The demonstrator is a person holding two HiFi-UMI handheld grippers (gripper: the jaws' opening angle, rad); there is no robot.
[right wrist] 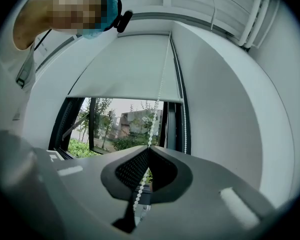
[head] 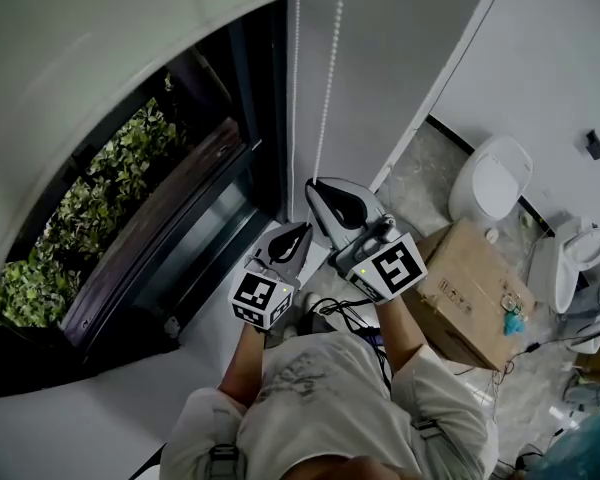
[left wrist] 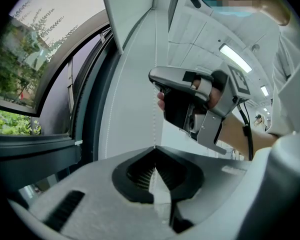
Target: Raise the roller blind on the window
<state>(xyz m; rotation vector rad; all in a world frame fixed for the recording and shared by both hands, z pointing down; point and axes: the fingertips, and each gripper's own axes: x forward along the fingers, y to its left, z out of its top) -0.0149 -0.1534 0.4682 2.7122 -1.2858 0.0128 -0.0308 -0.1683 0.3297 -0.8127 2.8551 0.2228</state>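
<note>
The white roller blind (head: 100, 48) covers the upper part of the window; in the right gripper view its bottom edge (right wrist: 125, 98) hangs above the open glass. Two strands of white bead chain (head: 330, 68) run down beside the frame. My right gripper (head: 317, 190) is the higher one and is shut on one strand of the chain (right wrist: 161, 84), whose beads pass between its jaws (right wrist: 149, 148). Just below it, my left gripper (head: 302, 230) is shut with its tips meeting on a strand of the chain (left wrist: 153, 116). The right gripper (left wrist: 154, 79) shows above it in the left gripper view.
Dark window frame (head: 250, 118) and a white sill (head: 100, 408) lie to the left, with green plants (head: 90, 208) outside. A white wall (head: 400, 58) stands ahead. On the floor to the right are a toilet (head: 495, 178), a cardboard box (head: 470, 283) and cables.
</note>
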